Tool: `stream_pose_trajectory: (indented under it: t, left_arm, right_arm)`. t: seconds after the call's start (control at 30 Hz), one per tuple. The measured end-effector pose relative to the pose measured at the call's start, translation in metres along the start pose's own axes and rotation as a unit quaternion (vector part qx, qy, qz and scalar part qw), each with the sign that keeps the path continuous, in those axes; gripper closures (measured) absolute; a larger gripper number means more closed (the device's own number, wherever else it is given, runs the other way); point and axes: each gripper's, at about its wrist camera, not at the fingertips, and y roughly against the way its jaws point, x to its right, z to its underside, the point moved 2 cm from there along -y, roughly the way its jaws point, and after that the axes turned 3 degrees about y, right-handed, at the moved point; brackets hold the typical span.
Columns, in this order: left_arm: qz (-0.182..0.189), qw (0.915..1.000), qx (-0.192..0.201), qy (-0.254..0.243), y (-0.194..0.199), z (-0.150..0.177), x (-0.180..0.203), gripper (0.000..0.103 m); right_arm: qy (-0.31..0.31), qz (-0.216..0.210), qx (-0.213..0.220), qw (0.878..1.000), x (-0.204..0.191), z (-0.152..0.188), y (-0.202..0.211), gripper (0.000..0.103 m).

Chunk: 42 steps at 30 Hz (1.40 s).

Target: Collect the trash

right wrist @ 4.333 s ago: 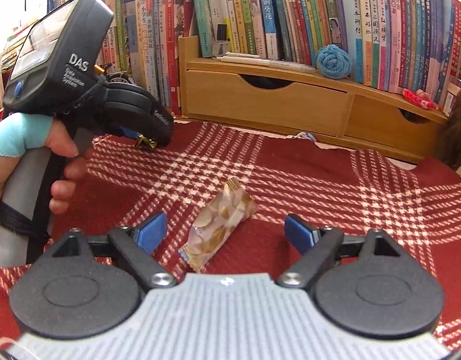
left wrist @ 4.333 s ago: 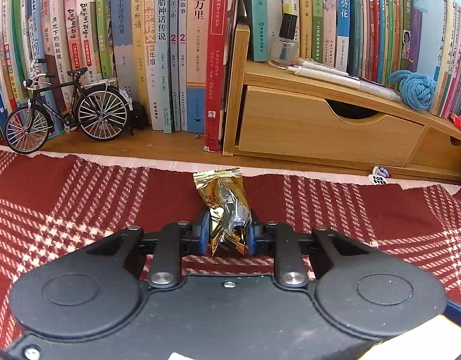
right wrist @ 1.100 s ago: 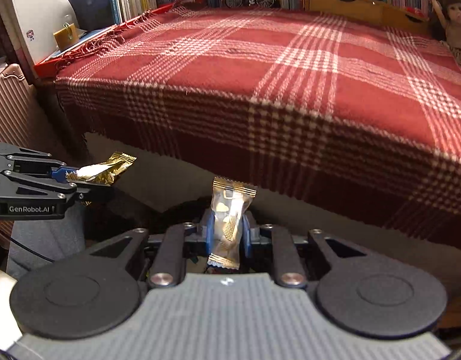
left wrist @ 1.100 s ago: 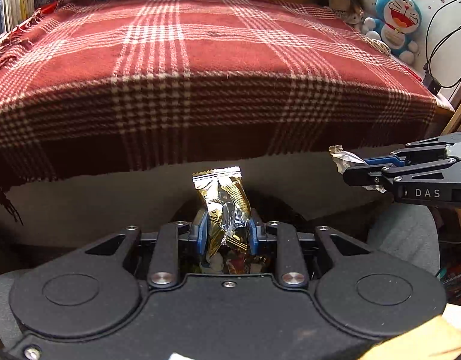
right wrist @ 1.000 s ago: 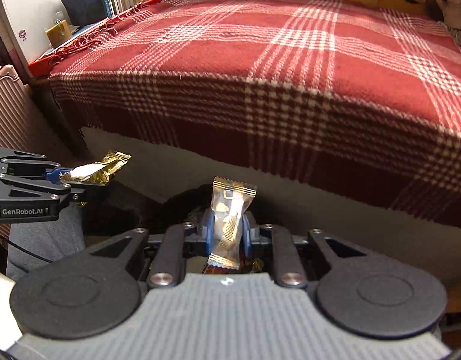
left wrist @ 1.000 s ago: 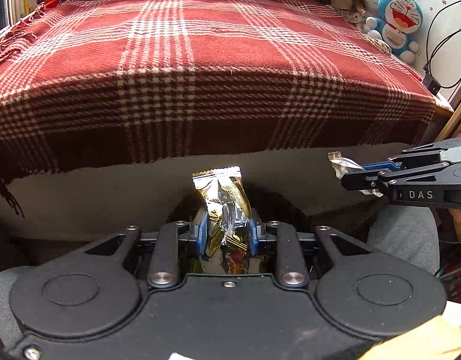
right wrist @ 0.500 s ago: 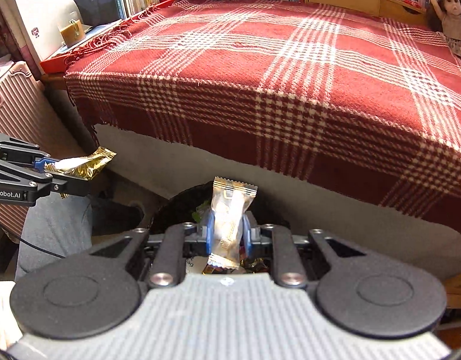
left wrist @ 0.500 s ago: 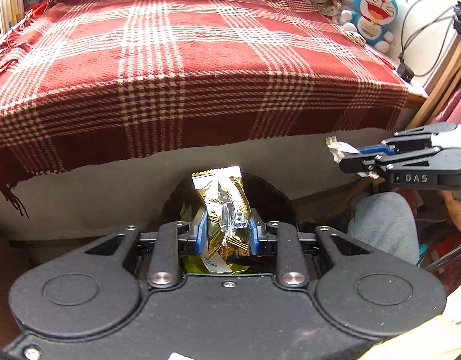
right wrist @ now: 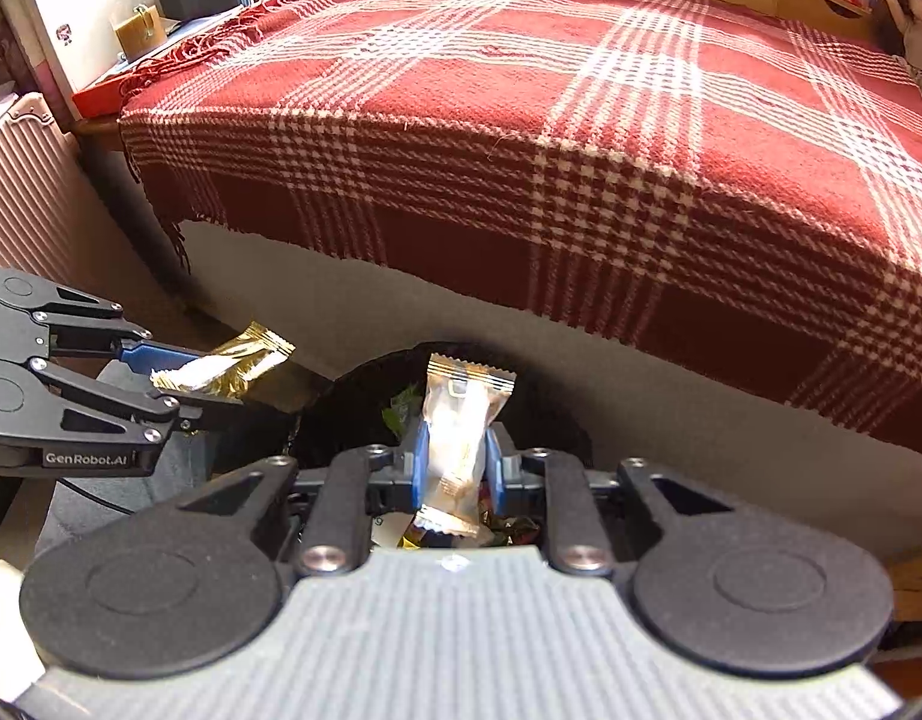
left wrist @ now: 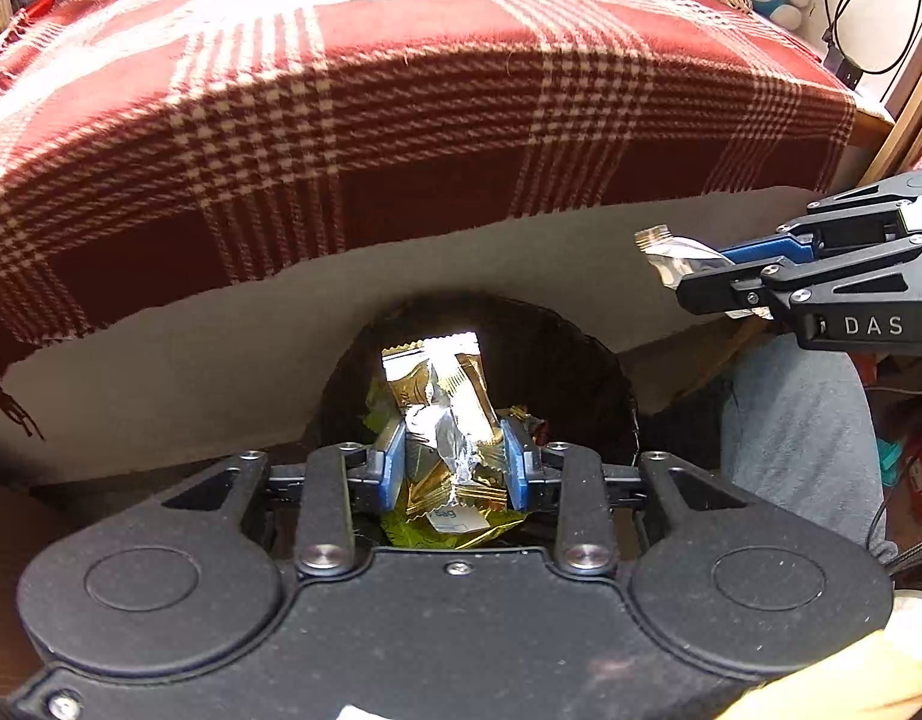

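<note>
step: drop-off over the black bin (left wrist: 581,360) below the bench edge | left hand-held gripper (left wrist: 455,468) jaws just easing apart, gold wrapper (left wrist: 443,396) still between its pads | right hand-held gripper (right wrist: 455,474) likewise loosening on pale wrapper (right wrist: 461,420) | next: widen both so they fall in | hidden: bin's near rim, its depth

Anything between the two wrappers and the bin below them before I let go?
Nothing visible. The gold wrapper in the left tongs and the pale wrapper in the right tongs both hang over the open bin, which already holds trash. Both tongs have just been opening.
</note>
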Motion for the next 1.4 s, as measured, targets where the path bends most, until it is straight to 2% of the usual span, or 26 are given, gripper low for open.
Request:
stream_pose_trajectory:
  t: [0.1, 0.23, 0.63, 0.9, 1.07, 1.13, 1.4]
  left_arm:
    - [-0.007, 1.0000, -0.006, 0.001, -0.014, -0.006, 0.001, 0.070]
    - [0.003, 0.9999, -0.008, 0.005, -0.024, -0.013, 0.001, 0.054]
    - [-0.004, 0.9994, -0.024, 0.023, -0.033, -0.013, 0.000, 0.024]
    - [-0.007, 0.9977, -0.051, 0.043, -0.042, -0.010, -0.001, 0.020]
    - [-0.020, 0.9970, -0.065, 0.038, -0.050, -0.005, 0.001, 0.018]
    - [-0.026, 0.9964, -0.070, 0.040, -0.054, -0.004, 0.001, 0.018]
    - [-0.048, 0.9918, -0.106, 0.053, -0.077, 0.002, -0.002, 0.018]
  right_arm:
    - [0.004, 0.001, -0.006, 1.000, 0.002, -0.004, -0.011, 0.069]
    - [0.000, -0.003, -0.010, 1.000, 0.004, -0.006, -0.020, 0.050]
    - [-0.005, -0.008, -0.018, 1.000, 0.003, -0.006, -0.028, 0.043]
    - [-0.012, -0.002, -0.025, 1.000, 0.001, -0.001, -0.032, 0.036]
    - [-0.016, 0.003, -0.031, 0.999, 0.001, 0.003, -0.034, 0.031]
    - [-0.016, 0.008, -0.033, 0.999, 0.001, 0.006, -0.037, 0.026]
    - [-0.028, 0.013, -0.062, 0.998, 0.004, 0.013, -0.057, 0.021]
